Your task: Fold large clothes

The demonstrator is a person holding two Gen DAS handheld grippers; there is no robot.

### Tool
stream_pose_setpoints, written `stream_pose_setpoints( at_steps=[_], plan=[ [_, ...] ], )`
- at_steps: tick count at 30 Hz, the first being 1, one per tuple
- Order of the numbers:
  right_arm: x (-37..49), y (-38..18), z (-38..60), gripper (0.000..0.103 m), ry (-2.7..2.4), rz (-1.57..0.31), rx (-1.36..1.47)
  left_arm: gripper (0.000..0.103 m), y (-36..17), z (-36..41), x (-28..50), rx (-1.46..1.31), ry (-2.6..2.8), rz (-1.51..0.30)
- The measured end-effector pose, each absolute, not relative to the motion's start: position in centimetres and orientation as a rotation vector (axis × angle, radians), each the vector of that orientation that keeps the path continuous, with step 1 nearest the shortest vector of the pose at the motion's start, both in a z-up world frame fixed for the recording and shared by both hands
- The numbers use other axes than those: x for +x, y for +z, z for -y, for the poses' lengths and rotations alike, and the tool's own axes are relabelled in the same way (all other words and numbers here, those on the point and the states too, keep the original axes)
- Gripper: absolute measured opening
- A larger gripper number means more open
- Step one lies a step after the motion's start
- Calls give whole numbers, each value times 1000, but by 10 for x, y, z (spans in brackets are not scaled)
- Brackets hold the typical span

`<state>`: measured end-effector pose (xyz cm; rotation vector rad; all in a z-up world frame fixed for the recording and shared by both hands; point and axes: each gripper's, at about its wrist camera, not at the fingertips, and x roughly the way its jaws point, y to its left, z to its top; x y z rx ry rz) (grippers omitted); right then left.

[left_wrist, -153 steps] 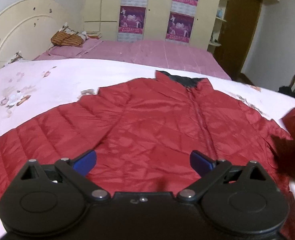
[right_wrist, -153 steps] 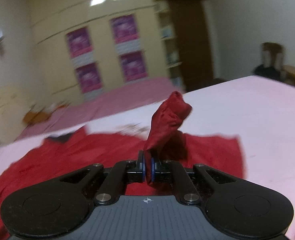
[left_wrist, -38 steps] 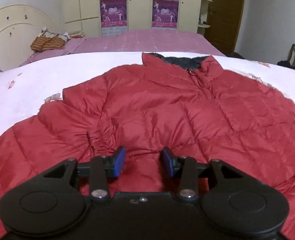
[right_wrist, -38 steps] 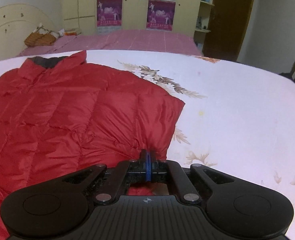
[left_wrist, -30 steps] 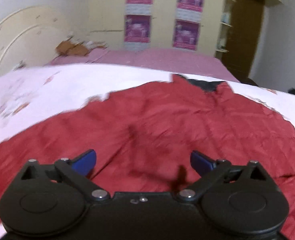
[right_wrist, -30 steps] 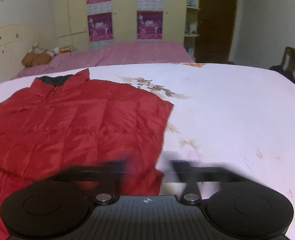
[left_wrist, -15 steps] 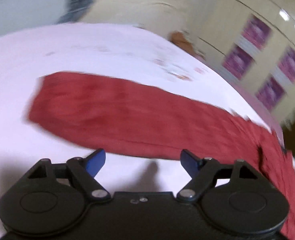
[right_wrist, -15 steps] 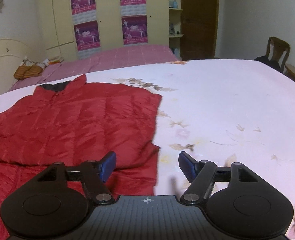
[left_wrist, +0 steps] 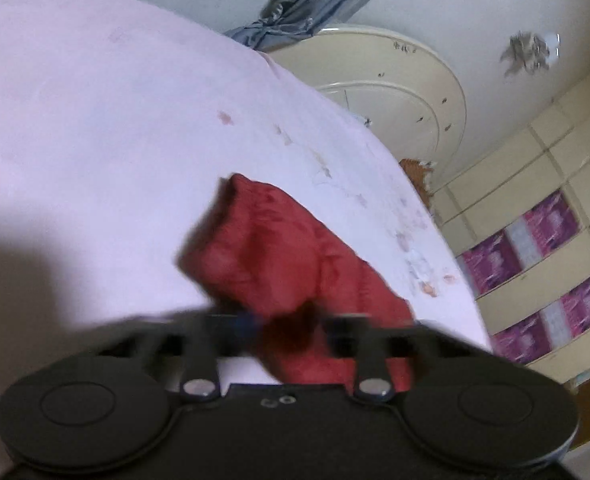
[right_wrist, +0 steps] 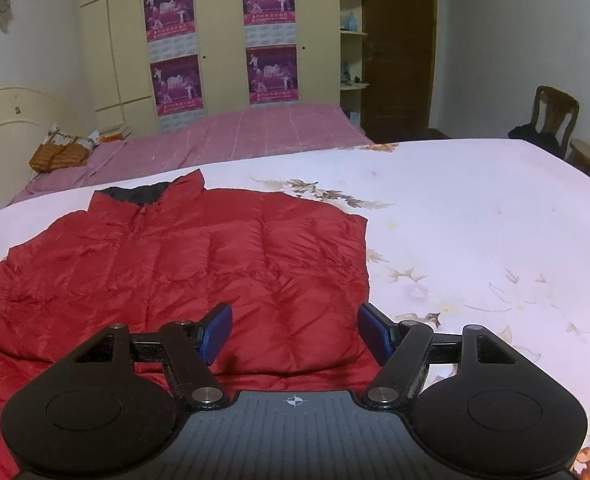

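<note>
A red puffer jacket (right_wrist: pixel 199 256) lies flat on the pale floral bedsheet (right_wrist: pixel 475 220), collar away from me, its right sleeve folded in over the body. My right gripper (right_wrist: pixel 293 330) is open and empty, hovering just above the jacket's lower right part. In the blurred, tilted left wrist view, the jacket's other sleeve (left_wrist: pixel 279 256) lies out across the sheet (left_wrist: pixel 95 120). My left gripper (left_wrist: pixel 291 326) is at the sleeve, its fingers on either side of the red fabric; motion blur hides whether they have closed on it.
A second bed with a pink cover (right_wrist: pixel 235 136) stands beyond, with a cream headboard (right_wrist: pixel 3 128) and an orange bundle (right_wrist: pixel 59 152). A wardrobe with purple posters (right_wrist: pixel 223 40), a dark door (right_wrist: pixel 399 48) and a wooden chair (right_wrist: pixel 551 120) line the far wall.
My right gripper let go of the folded sleeve, opened and backed off slightly. My left gripper swung left to the other sleeve, and its fingers have narrowed around the fabric.
</note>
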<state>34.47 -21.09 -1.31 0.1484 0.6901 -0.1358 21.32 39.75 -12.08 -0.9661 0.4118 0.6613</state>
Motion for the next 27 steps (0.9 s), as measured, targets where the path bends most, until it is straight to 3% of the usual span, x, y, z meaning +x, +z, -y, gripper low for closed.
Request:
stream_pose_setpoints(
  at_steps=[7,13,27],
  plan=[
    [343,-11,214,70,-152,-682,165,9,-77,-358,269,-750,474,-361],
    [349,-12,219,70,-158,-674,206,9,-52,-267,346,-563,223,-421],
    [368,-21,261,70,-175,-671,330,9,-77,-38,447,-198,-260,-651]
  ],
)
